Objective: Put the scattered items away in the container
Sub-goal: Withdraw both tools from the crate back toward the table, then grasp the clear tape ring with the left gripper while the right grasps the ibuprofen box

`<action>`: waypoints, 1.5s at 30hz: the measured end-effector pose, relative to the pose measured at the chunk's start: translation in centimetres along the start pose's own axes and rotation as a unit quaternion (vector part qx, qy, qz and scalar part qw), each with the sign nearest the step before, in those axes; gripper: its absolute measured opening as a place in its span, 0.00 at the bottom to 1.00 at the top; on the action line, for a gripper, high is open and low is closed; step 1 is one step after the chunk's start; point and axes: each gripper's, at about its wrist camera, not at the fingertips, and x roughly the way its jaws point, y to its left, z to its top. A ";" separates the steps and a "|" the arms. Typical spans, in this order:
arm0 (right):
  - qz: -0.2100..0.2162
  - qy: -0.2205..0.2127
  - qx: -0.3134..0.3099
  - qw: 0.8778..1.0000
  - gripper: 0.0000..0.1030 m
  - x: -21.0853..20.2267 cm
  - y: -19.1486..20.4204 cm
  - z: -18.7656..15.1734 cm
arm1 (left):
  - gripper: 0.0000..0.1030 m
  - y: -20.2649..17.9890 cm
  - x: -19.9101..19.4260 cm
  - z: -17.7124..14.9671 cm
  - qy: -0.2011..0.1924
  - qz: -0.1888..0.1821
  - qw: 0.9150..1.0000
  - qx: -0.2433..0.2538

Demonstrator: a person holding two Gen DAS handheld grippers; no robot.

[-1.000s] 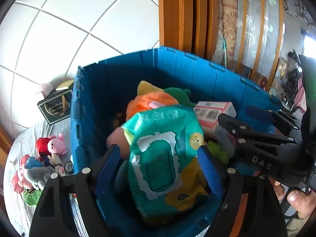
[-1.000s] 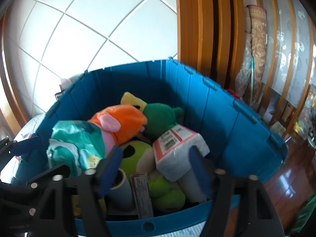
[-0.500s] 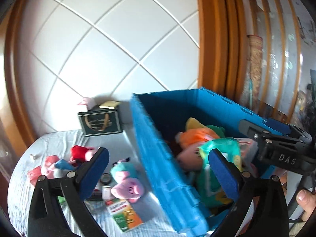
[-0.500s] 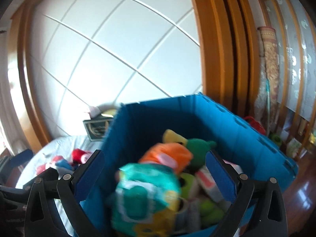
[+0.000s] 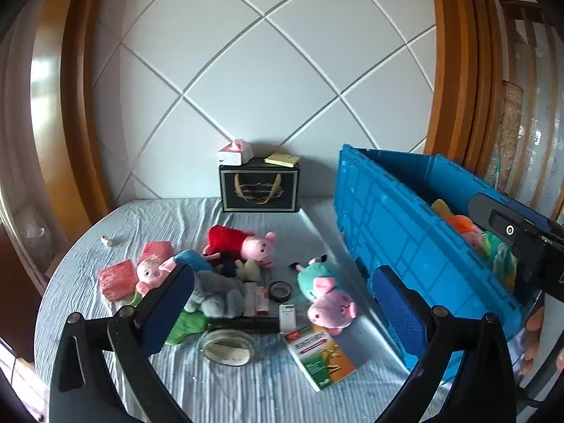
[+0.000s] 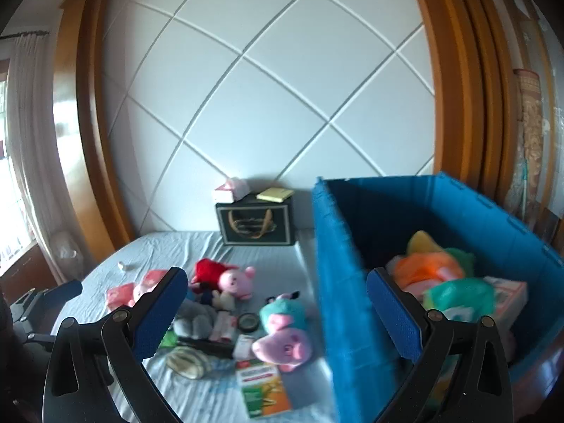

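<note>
Blue crate [image 5: 405,246]: stands at the right on the striped cloth-covered surface [image 5: 246,387], plush toys and a teal wipes pack [image 6: 461,294] inside.
Scattered items: pink pig plush [image 5: 329,305], red-dressed pig plush [image 5: 243,243], green-orange box [image 5: 319,357], tape roll [image 5: 280,289], left of the crate.
Left hand-held gripper [image 5: 282,313]: released, jaws just spread wide, nothing between.
Right hand-held gripper [image 6: 278,317]: released likewise, empty.

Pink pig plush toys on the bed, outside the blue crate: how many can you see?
3: a red-dressed pig mid-bed, a teal-dressed pig beside the blue crate, and a pink pig's head on the left, partly hidden. The pile may hide more.
</note>
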 end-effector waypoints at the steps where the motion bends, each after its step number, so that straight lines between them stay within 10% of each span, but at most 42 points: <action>1: 0.004 0.005 -0.001 1.000 1.00 0.7 1.4 -0.4 | 1.00 1.7 0.4 -0.3 0.005 0.010 1.000 -0.003; 11: -0.002 0.143 0.018 0.990 1.00 9.3 6.0 -8.6 | 1.00 13.4 8.1 -5.2 0.106 0.056 0.991 -0.051; 19: -0.031 0.293 0.027 0.955 1.00 17.5 3.0 -17.6 | 1.00 13.3 16.0 -11.6 0.205 0.059 0.977 -0.029; 30: 0.003 0.340 -0.016 0.940 1.00 23.4 3.4 -20.5 | 1.00 12.2 22.6 -17.3 0.300 0.098 0.949 -0.028; 34: 0.019 0.352 -0.039 0.935 0.48 25.7 5.4 -20.5 | 0.98 13.6 23.8 -17.8 0.307 0.110 0.944 -0.041; 45: 0.018 0.380 -0.086 0.921 0.53 30.7 11.3 -22.5 | 0.85 14.7 27.7 -15.0 0.296 0.081 0.952 -0.008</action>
